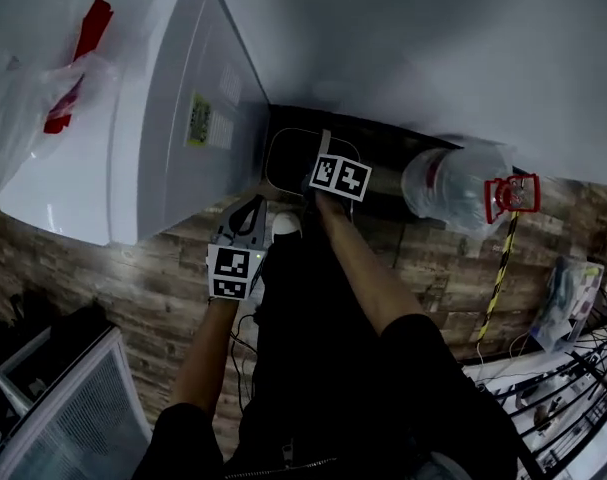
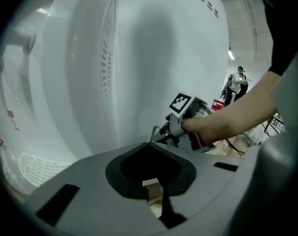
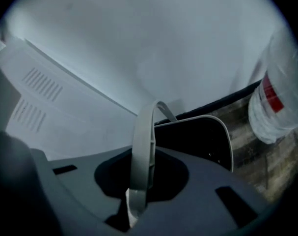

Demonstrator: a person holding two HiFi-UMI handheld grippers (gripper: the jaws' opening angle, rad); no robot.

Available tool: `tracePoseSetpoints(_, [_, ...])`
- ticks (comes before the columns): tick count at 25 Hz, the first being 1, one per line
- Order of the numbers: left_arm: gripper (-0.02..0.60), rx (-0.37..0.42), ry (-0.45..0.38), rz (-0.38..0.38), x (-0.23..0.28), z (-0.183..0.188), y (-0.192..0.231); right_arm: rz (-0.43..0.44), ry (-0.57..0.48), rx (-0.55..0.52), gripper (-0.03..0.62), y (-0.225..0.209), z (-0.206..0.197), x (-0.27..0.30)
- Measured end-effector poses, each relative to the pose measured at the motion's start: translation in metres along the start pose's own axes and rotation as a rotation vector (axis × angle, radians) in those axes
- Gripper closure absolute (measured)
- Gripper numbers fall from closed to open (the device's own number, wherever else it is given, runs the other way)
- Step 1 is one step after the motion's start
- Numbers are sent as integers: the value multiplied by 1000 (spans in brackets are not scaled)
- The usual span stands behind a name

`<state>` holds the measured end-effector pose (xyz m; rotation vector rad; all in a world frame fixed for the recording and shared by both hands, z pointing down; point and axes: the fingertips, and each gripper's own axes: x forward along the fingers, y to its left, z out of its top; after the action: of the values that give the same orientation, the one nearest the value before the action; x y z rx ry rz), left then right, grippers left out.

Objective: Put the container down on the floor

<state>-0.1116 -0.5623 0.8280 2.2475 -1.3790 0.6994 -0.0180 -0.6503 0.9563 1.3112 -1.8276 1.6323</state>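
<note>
The container is a dark bin with a pale rim, low down against the wall beside the white appliance. Its pale arched handle runs into my right gripper, which is shut on it. In the head view the right gripper sits over the bin, marker cube facing up. Under the handle hangs the bin; I cannot tell whether it touches the floor. My left gripper hovers to the bin's left, near the appliance's corner. The left gripper looks shut and holds nothing.
A white appliance stands left, with a plastic bag on top. A large water bottle with a red cap lies right of the bin on the wooden floor. A wire rack is lower right and a white grille lower left.
</note>
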Motion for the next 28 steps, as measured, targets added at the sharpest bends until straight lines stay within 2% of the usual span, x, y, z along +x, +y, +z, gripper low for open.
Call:
tracePoseSetpoints(6, [566,28,-38,4,22,-32,13,29,-14,-16,562,-2,23,69])
tracePoseSetpoints(12, [566,53,-77,33,28,-45,23,18,-17,-97,562,-3,33,113])
tracePoseSetpoints(15, [566,21,-77,33,30,-48,25,17,-18,-113,562,1,42,119])
tracePoseSetpoints(22, [566,-24,-94,13,34,-44,23,30,78,-177,554,13,45,129])
tracePoseSetpoints(23, [566,-24,-95,9,34,-44,22,45,91,-180,546,16,44,130])
tracePoseSetpoints(25, [566,-22,-90,1,34,-43,21,90,118,-175,467,26,40,133])
tracePoseSetpoints(28, [566,-28,-76,-11,26,-41,19,108,146,-198,434,34,29,132])
